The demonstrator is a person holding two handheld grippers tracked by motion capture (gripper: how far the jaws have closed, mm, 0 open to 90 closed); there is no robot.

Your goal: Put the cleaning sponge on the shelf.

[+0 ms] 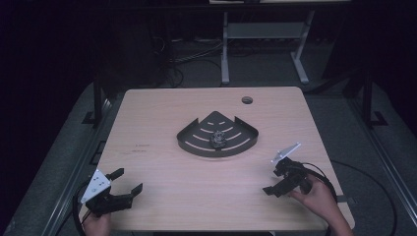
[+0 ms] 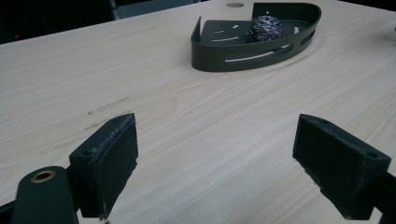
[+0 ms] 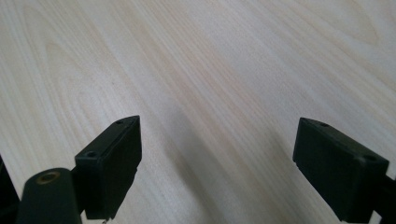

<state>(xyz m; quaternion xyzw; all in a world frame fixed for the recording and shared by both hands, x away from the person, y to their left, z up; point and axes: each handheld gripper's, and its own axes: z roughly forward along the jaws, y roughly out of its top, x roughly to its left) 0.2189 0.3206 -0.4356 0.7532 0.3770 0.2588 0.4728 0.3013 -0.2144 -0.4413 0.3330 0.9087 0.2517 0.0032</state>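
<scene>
Both tools are wide open and hold nothing: the left tool (image 1: 125,184) low over the tabletop (image 1: 162,196), the right tool (image 1: 275,179) likewise, tilted. Ahead of the left tool and somewhat to its right sits the tray (image 2: 210,63), well apart from it, with the ball (image 2: 265,28) inside near its curved wall. The ball looks like a wound, springy scourer: light, soft, rough enough not to slip. Pinch it across its middle from above.
</scene>
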